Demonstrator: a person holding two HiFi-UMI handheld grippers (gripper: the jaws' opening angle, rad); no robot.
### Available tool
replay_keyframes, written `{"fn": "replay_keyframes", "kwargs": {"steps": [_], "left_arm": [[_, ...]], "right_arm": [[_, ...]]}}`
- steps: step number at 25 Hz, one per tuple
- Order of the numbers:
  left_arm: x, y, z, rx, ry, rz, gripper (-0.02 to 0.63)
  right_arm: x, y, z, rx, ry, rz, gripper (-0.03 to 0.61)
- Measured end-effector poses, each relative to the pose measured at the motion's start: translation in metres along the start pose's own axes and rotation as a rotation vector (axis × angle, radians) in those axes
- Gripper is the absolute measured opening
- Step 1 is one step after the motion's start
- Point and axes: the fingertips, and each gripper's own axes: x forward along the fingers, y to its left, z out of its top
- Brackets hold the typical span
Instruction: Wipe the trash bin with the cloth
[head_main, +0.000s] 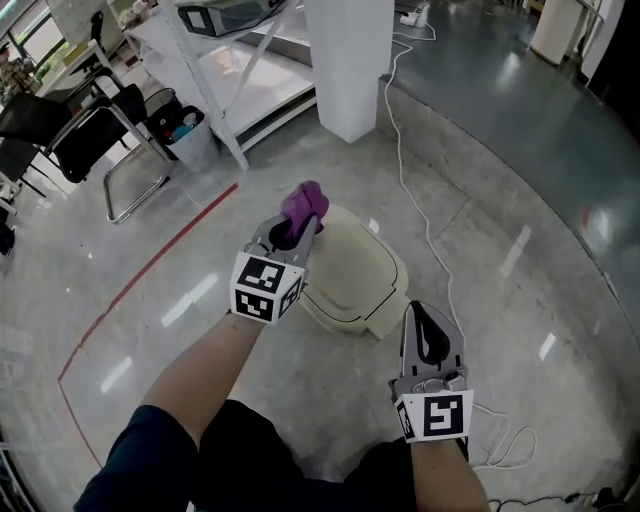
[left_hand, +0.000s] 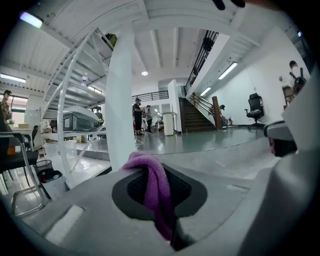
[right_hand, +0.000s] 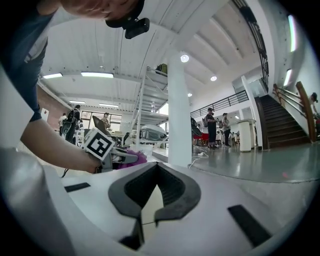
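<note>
Left gripper, frame centre: jaws clamped on purple cloth, over beige trash bin. Right gripper, lower right: jaws together, empty. Best: press cloth flat on lid, sweep evenly.

Half a bin, half a cloth – that's all we're getting here.
From the head view the left gripper and its marker cube cover the near-left side of the trash bin, so we can't say whether the cloth touches the bin or sits just clear; in the left gripper view the cloth's lower end vanishes down between the closed jaws. Between the jaws of the right gripper we catch a pale sliver, bin or floor, we can't tell. The white cable runs off the top edge, the chairs are clipped at the left, and the people by the stairs are too small to read.
</note>
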Motion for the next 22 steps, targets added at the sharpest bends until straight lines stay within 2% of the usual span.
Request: {"fn": "replay_keyframes", "kwargs": {"steps": [5,9,17,22], "left_arm": [[0.058,0.003,-0.031,0.125,0.118,-0.012,0.023],[0.086,-0.019,-0.049,0.211,0.206,-0.076,0.023],[0.093,-0.088,-0.069,0.21,0.302,-0.241,0.023],[0.081,-0.13,-0.081,0.263,0.386,-0.33,0.023]], "right_arm": [[-0.011,-0.005,-0.003,-0.045,-0.008,-0.006,0.006],[-0.018,-0.006,-0.005,-0.045,0.002,-0.018,0.006],[-0.031,-0.005,0.007,-0.042,-0.026,-0.034,0.006],[-0.035,-0.005,0.011,-0.041,-0.034,-0.042,0.006]]}}
